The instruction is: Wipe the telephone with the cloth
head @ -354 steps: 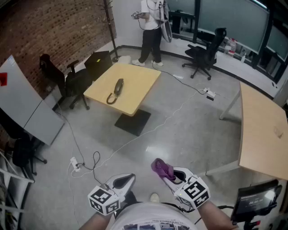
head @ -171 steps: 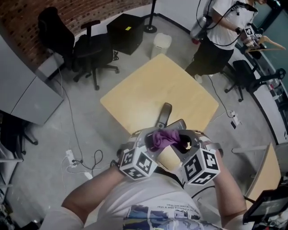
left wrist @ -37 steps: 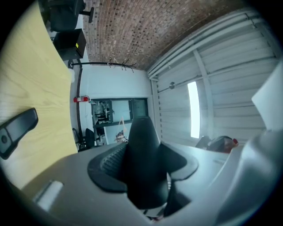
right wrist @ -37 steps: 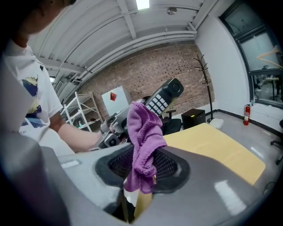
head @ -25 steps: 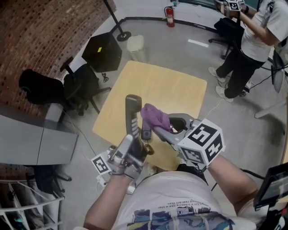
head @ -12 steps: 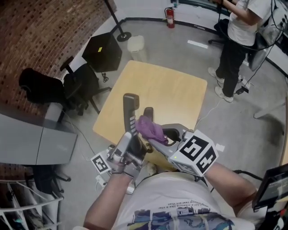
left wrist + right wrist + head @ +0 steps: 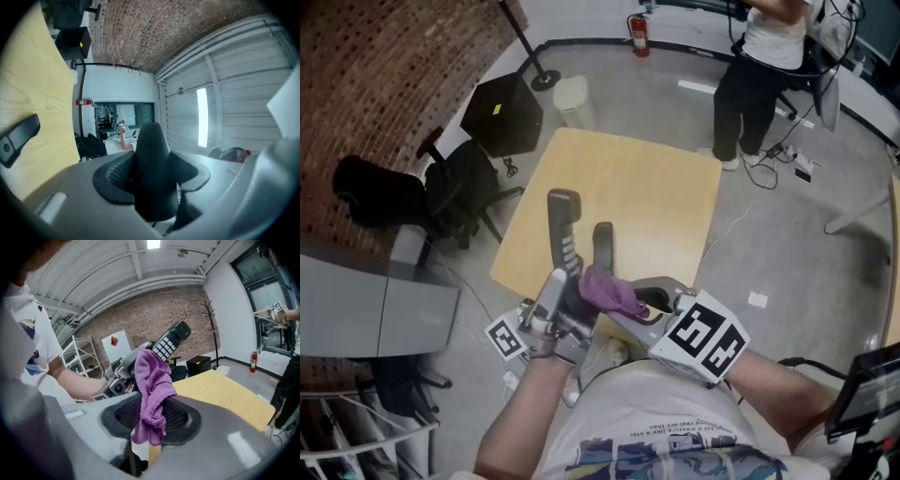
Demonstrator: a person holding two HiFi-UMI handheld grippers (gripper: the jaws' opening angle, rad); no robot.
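My left gripper (image 7: 565,286) is shut on the lower end of a black telephone handset (image 7: 563,230), which stands tilted up over the near edge of the yellow table (image 7: 647,187). In the left gripper view the handset's dark end (image 7: 151,173) fills the gap between the jaws. My right gripper (image 7: 619,302) is shut on a purple cloth (image 7: 605,289), which presses against the handset's lower part just above the left jaws. The right gripper view shows the cloth (image 7: 151,390) hanging from the jaws in front of the handset's keypad (image 7: 165,347). A second black telephone piece (image 7: 602,246) lies on the table.
A person (image 7: 764,66) stands beyond the table's far right corner among floor cables. Left of the table are black office chairs (image 7: 384,192), a black box (image 7: 502,117) and a white bin (image 7: 572,92). A screen (image 7: 862,398) shows at lower right.
My right gripper has drawn the cloth down along the handset toward the left jaws. The left gripper keeps its hold. The person in the background has shifted left.
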